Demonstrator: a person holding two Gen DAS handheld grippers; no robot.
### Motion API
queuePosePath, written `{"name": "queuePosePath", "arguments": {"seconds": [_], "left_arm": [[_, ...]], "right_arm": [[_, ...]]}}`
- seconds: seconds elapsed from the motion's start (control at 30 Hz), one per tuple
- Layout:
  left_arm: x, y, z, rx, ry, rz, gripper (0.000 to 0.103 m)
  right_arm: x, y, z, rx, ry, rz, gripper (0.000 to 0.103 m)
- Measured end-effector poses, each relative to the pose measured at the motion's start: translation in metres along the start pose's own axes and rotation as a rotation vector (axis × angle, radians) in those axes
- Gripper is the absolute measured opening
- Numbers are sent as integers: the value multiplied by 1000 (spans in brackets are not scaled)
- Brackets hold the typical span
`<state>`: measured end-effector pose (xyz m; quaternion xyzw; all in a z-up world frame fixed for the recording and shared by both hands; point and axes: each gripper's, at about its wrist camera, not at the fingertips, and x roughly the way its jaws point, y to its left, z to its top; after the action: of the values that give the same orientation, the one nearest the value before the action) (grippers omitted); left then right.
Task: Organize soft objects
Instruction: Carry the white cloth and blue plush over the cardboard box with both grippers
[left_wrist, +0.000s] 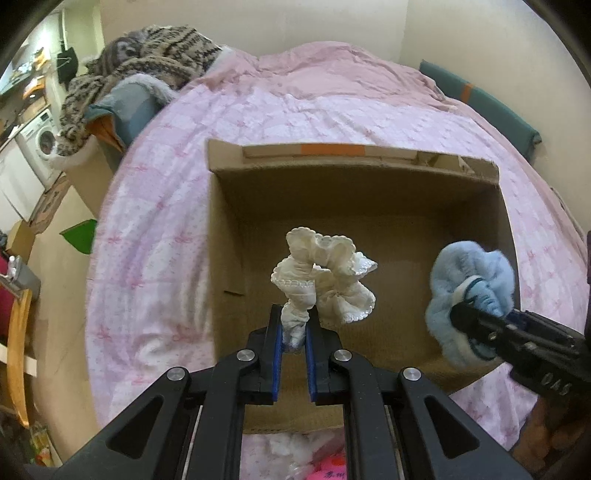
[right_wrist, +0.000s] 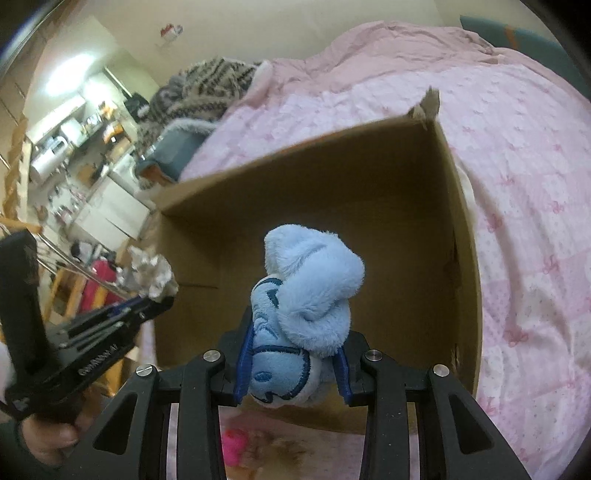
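The bed with its pink quilt fills most of both views, and on it stands an open cardboard box; its inside looks bare as far as I can see. At the far left corner of the bed lies a heap of patterned knit over a blue cushion. I hold both claws above the box. My left claw is closed on a white scrunchie: one end is pinched between the blue pads, and the frilly loop stands up over the box floor. My right claw is clamped on a blue plush, with the pads pressing its sides; the plush hangs over the right part of the box. Near the lower edge, in front of the box, something pink lies blurred on the quilt.
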<state>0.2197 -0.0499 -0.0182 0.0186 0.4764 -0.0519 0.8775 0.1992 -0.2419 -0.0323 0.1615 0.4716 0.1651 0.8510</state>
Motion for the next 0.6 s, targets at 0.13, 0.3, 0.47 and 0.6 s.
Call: {"name": "queuePosePath", "arguments": {"seconds": [0.13,0.3,0.47,0.6], "left_arm": [[8,2,-6,0,-12,3,10],[15,9,-16,-11,-22,29,10],[20,11,-22,-10,-6,11,10],[26,12,-24,-18,10,-8,10]], "right_arm": [[11,-2,-7,-24,21,-51,39],[19,-1,-7,-39,27,-78,40],[23,2,-5,-41,30,-75,41],[24,4,-5,-54,30,-78,42]]}}
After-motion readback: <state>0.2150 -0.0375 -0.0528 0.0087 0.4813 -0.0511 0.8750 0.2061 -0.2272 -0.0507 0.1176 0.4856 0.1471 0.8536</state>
